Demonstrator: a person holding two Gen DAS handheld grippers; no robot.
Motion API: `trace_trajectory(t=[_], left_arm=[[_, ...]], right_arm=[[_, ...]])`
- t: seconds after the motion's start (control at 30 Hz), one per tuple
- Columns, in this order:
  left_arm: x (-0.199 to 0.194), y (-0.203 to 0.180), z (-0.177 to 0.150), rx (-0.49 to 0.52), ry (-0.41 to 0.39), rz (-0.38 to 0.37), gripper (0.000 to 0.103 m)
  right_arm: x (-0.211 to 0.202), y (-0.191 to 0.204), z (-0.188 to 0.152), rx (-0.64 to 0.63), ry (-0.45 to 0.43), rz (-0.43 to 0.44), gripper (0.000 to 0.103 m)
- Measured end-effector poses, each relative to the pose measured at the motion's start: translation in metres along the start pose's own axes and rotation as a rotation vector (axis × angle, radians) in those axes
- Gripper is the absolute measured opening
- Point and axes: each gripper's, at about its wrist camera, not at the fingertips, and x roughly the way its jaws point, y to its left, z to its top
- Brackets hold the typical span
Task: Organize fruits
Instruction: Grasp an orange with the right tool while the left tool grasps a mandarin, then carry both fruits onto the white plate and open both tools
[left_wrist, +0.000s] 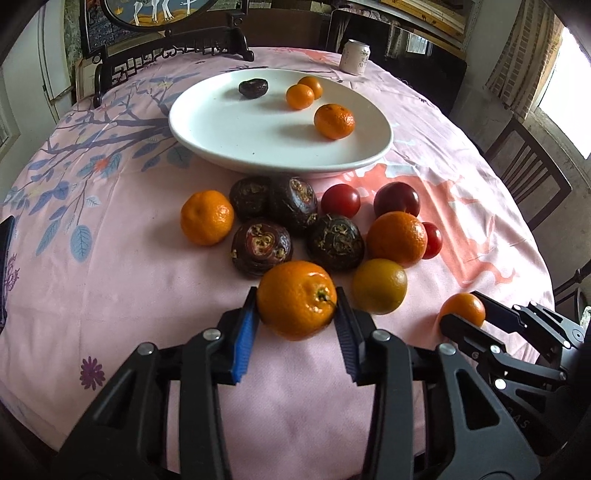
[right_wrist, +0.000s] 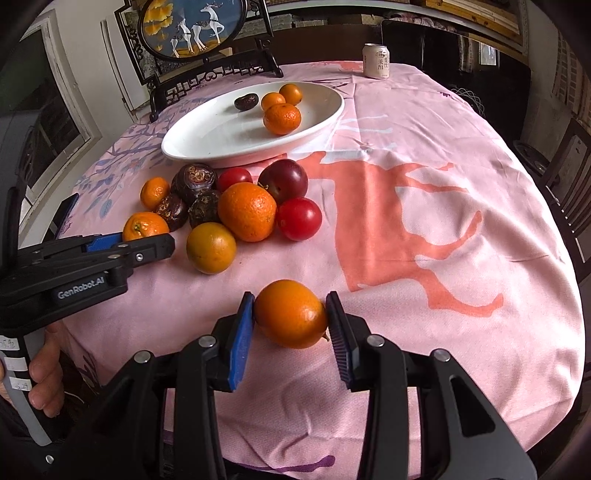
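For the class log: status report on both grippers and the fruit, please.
Left gripper shut on stemmed orange tangerine. Right gripper shut on smooth orange tangerine. White oval plate ahead, loose fruit between.

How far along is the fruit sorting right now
Done: the white plate holds three mandarins and one dark water chestnut. In hand: the left tool is shut on a mandarin, and the right tool is shut on another mandarin. Left: a cluster of fruit on the tablecloth below the plate.

Plate (left_wrist: 229, 147) behind fruit cluster (left_wrist: 295, 221), four fruits on it, can (left_wrist: 355, 57) behind, apparently near table's far edge
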Motion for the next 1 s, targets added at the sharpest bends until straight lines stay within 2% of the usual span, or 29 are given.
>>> trace_trajectory(t=[0.2,0.37,0.53,0.67,0.77,0.87,1.0], left_arm=[[-0.026,0.013,-0.003,-0.017,-0.040,-0.005,0.040],[-0.042,0.025,0.001,-0.034,-0.077,0.007,0.040],[-0.050,0.034,0.017,-0.044,-0.087,0.005,0.040],[-0.048,0.043,0.044,-0.047,-0.092,0.036,0.040],[-0.042,0.051,0.081,-0.048,-0.084,0.045,0.040],[-0.030,0.057,0.131,-0.054,-0.077,0.056,0.040],[0.008,0.057,0.186,-0.063,-0.050,0.090,0.040]], right_arm=[[0.003,0.006,-0.002,-0.020,0.023,-0.034,0.039],[-0.008,0.012,-0.003,-0.014,-0.019,-0.022,0.039],[-0.015,0.020,0.011,-0.034,-0.045,-0.014,0.039],[-0.011,0.023,0.027,-0.043,-0.039,0.015,0.039],[-0.013,0.023,0.060,-0.072,-0.060,0.038,0.039],[-0.008,0.023,0.112,-0.105,-0.099,0.018,0.039],[0.029,0.023,0.180,-0.131,-0.095,-0.031,0.039]])
